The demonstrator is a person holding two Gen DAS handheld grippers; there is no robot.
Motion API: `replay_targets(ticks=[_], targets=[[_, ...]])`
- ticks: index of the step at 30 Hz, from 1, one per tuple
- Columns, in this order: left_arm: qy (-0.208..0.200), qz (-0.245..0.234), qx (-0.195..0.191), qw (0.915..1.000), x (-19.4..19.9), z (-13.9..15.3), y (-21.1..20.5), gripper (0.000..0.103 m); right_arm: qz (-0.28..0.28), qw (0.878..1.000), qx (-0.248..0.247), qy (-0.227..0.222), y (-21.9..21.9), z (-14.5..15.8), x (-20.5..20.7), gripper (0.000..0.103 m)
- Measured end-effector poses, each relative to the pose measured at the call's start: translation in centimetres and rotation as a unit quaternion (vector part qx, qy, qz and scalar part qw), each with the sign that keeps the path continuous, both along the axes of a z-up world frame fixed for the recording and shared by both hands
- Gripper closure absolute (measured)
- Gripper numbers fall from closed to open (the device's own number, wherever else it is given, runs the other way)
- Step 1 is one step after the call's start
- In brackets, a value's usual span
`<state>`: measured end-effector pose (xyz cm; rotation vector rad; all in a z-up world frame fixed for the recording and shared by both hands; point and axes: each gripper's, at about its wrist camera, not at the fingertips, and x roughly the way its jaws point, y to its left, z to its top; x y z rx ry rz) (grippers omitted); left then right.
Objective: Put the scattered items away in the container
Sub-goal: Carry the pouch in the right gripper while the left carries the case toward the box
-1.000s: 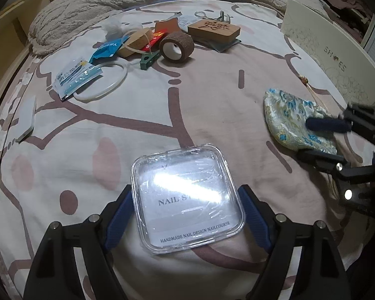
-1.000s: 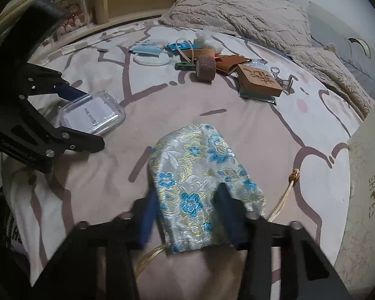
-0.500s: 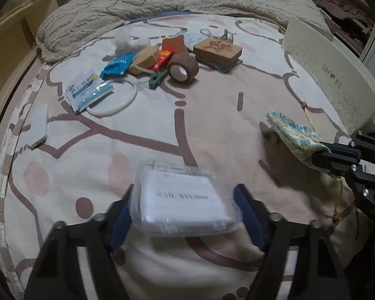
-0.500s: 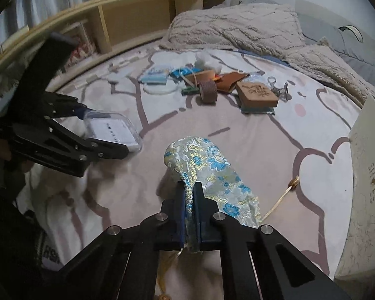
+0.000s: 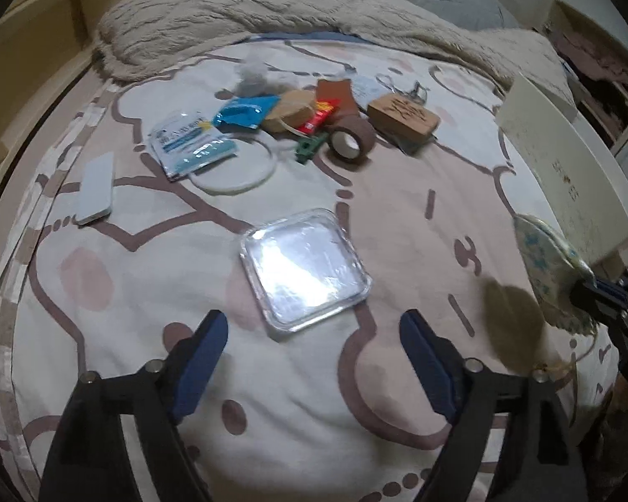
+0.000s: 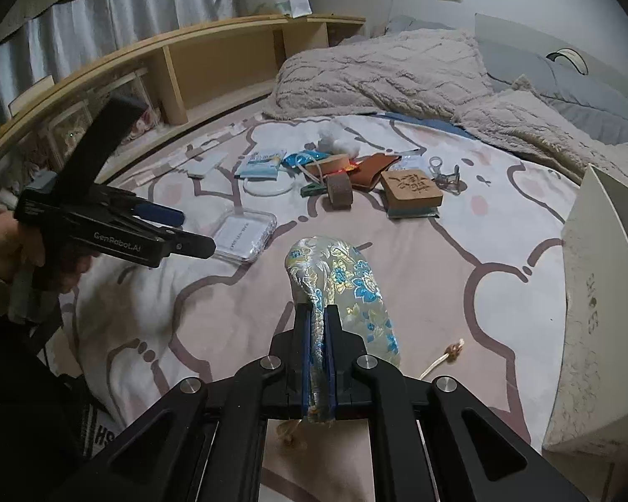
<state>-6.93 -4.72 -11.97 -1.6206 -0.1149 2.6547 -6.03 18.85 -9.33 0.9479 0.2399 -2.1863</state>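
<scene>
A clear square nail box (image 5: 305,265) lies flat on the bed sheet, just ahead of my left gripper (image 5: 312,321). Its jaws are opening, with nothing between the blue pads. From the right wrist view the same box (image 6: 243,236) sits below the left gripper (image 6: 194,232), which a hand holds. My right gripper (image 6: 319,326) is shut on the edge of a blue-flowered brocade pouch (image 6: 343,280); the pouch hangs lifted off the sheet with its cord trailing. The pouch (image 5: 544,259) also shows at the right edge of the left wrist view. A white shoe box (image 6: 598,293) stands to the right.
Farther up the bed lies a pile: brown tape roll (image 5: 351,140), wooden block (image 5: 402,113), white ring (image 5: 234,167), blue packets (image 5: 188,142) and a white bar (image 5: 96,188). A fluffy blanket (image 5: 272,8) lies behind, and a wooden shelf (image 6: 213,58) runs along the left.
The left gripper closed on the clear box, raised it, then released it; the box lies on the sheet again. The right gripper shut on the pouch and lifted it.
</scene>
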Motion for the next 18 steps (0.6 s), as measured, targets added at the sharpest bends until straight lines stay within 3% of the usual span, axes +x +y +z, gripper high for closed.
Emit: replay_targets(ticks=[4,10,18], targets=[[-0.009,0.014,-0.002,0.9999,-0.4,-0.5,-0.5,0.016,-0.002,1.000,-0.010,0.004,0.3,0.8,0.5,0.096],[-0.040,0.067,0.047,0.9958,-2.3,-1.9,-0.6,0.016,-0.008,0.999,-0.028,0.016,0.9,2.7,1.1,0.096],[-0.052,0.092,0.010,0.9944,-4.5,-3.0,1.5,0.016,-0.015,0.998,-0.044,0.028,2.3,5.1,1.7,0.096]])
